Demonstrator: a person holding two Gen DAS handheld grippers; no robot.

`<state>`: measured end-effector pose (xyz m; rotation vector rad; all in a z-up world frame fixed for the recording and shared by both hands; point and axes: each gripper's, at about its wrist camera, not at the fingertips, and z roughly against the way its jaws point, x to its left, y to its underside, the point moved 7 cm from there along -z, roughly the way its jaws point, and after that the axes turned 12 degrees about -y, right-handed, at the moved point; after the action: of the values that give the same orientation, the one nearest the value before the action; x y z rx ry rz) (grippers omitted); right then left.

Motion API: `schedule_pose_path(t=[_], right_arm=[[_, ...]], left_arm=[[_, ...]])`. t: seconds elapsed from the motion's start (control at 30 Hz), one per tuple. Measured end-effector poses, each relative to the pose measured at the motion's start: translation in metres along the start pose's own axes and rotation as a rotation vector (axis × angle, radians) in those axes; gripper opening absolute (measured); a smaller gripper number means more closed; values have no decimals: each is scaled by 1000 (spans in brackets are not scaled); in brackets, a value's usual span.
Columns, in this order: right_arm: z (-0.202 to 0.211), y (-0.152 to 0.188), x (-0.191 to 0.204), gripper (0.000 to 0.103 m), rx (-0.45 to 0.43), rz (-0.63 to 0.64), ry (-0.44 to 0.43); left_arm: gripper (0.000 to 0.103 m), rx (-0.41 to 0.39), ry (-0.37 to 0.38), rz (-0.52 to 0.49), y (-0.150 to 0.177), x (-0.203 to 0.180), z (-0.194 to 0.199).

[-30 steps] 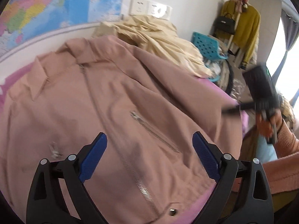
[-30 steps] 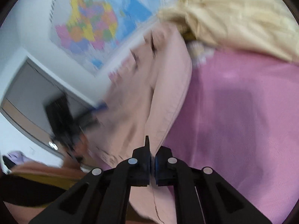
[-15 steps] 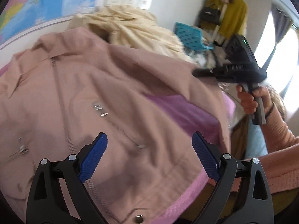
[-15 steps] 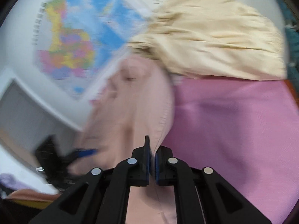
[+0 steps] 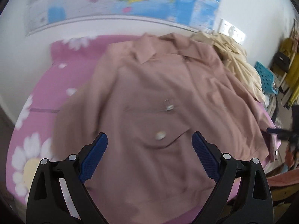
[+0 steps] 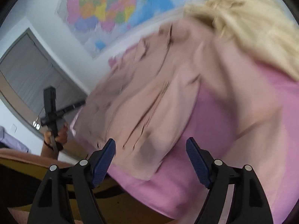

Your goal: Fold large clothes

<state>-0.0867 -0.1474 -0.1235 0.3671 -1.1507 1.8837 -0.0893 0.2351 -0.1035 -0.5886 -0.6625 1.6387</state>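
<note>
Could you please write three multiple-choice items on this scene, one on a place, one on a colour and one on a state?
1. Where does the cream garment lie?
A. on the floor
B. beside the jacket's collar end, near the wall
C. under the jacket

2. What colour is the jacket?
A. dusty pink
B. navy
C. green

3. How does the left gripper stand?
A. shut on the jacket
C. shut on nothing
B. open above the jacket

Answers:
1 B, the cream pile sits next to the collar by the wall.
2 A, its cloth is dusty pink on the brighter pink bedspread.
3 B, its blue pads are wide apart with nothing clamped.
</note>
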Motion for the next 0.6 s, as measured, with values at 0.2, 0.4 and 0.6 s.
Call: schedule_pose_path(t=[0.2,0.4,0.6], right_arm=[[-33,12,-9,81,-18,-105,-67],[-45,8,-8,72,-51,-127,-87],[-52,5,-9,10,-43,-147,-94]], left_arm=[[91,42,15,23,34,31,8],[95,86,92,37,67,32,5],[52,99,160,61,75,10,-12]])
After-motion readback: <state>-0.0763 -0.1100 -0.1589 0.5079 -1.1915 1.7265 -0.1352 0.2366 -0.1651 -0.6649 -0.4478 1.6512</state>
